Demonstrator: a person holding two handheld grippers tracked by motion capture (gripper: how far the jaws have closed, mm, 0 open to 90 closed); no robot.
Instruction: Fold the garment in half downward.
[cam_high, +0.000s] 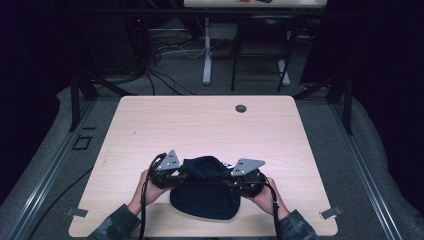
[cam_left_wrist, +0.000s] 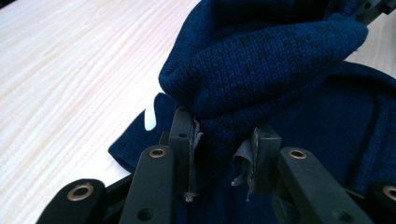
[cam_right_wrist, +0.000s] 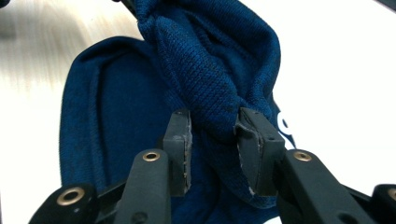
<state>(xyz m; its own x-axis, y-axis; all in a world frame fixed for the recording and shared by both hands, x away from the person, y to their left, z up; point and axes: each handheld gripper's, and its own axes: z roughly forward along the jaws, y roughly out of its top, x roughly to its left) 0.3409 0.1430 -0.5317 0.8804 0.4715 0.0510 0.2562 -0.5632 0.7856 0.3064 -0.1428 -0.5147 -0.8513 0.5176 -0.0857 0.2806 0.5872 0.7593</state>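
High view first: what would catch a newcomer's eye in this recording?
A dark blue knit garment lies at the near edge of the pale wooden table, its upper fold lifted. The left hand-held gripper and the right hand-held gripper each pinch a bunch of that fabric, one from each side.

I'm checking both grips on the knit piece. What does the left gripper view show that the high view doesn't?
Left gripper view: worn grey pads pinching a bunched fold, and a white mark on the fabric. High view: both hands, the right gripper, the table's cable hole. Shared: the dark blue knit garment held by the left gripper.
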